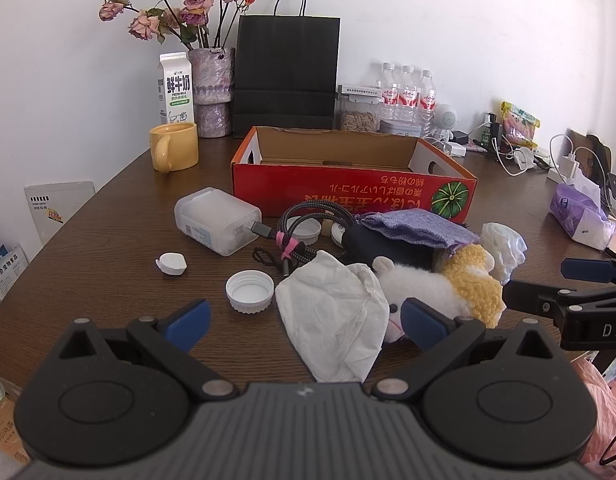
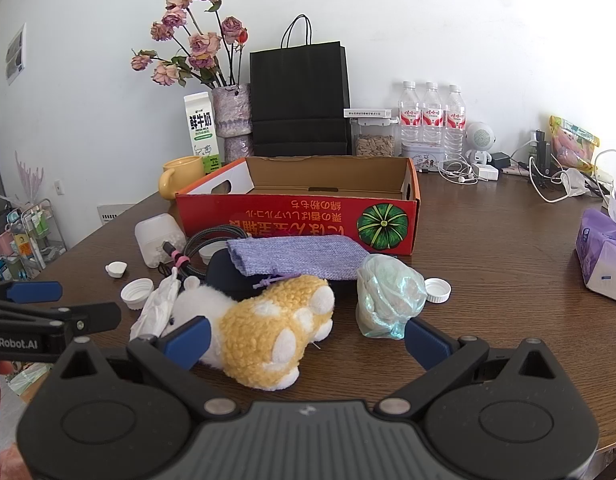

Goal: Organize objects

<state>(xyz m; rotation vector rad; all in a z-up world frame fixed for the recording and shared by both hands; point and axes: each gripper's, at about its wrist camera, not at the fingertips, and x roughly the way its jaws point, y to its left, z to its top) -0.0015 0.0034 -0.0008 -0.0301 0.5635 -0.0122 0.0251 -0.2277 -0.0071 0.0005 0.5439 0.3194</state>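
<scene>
An open red cardboard box (image 1: pixel 348 194) (image 2: pixel 296 220) stands on the brown table. In front of it lies a clutter: a yellow and white plush toy (image 2: pixel 264 332) (image 1: pixel 448 288), a crumpled white tissue (image 1: pixel 332 316), a purple cloth pouch (image 2: pixel 296 258) (image 1: pixel 412 226), a coiled braided cable (image 1: pixel 304 228), a translucent plastic container (image 1: pixel 218 220), a white bottle cap (image 1: pixel 250 292) and a crumpled plastic bag (image 2: pixel 388 296). My left gripper (image 1: pixel 306 322) is open around the tissue. My right gripper (image 2: pixel 306 338) is open around the plush toy.
A yellow mug (image 1: pixel 174 146), milk carton (image 1: pixel 176 88), vase of dried roses (image 1: pixel 212 92), black paper bag (image 1: pixel 286 76) and water bottles (image 1: pixel 408 96) line the back wall. A purple tissue pack (image 2: pixel 604 256) and chargers with cables (image 2: pixel 548 176) lie at the right.
</scene>
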